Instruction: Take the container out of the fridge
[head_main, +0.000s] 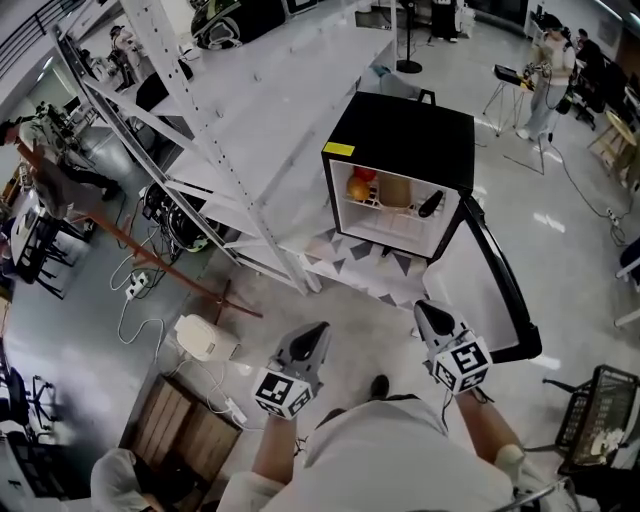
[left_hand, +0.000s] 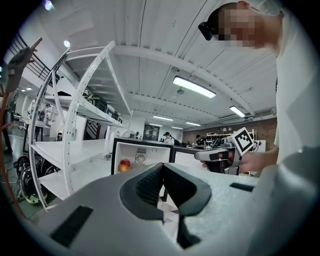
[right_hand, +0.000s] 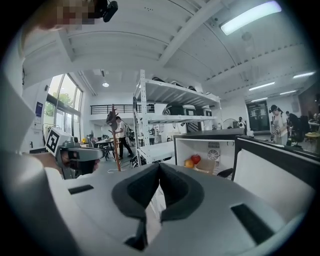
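Observation:
A small black fridge (head_main: 400, 140) stands on the floor ahead with its door (head_main: 490, 280) swung open to the right. On its shelf sit an orange and a red fruit (head_main: 358, 185), a tan container (head_main: 396, 190) and a dark object (head_main: 430, 205). The right gripper view shows the container (right_hand: 205, 166) beside the fruit (right_hand: 192, 161). My left gripper (head_main: 316, 329) and right gripper (head_main: 425, 308) are held side by side, well short of the fridge. Both are shut with nothing between the jaws, as each gripper view shows: the left gripper (left_hand: 162, 165) and the right gripper (right_hand: 159, 165).
A tall white shelf rack (head_main: 260, 120) stands left of the fridge. On the floor lie cables, a white appliance (head_main: 205, 338) and a wooden crate (head_main: 185, 425). A wire basket (head_main: 600, 410) is at the right. People stand in the background.

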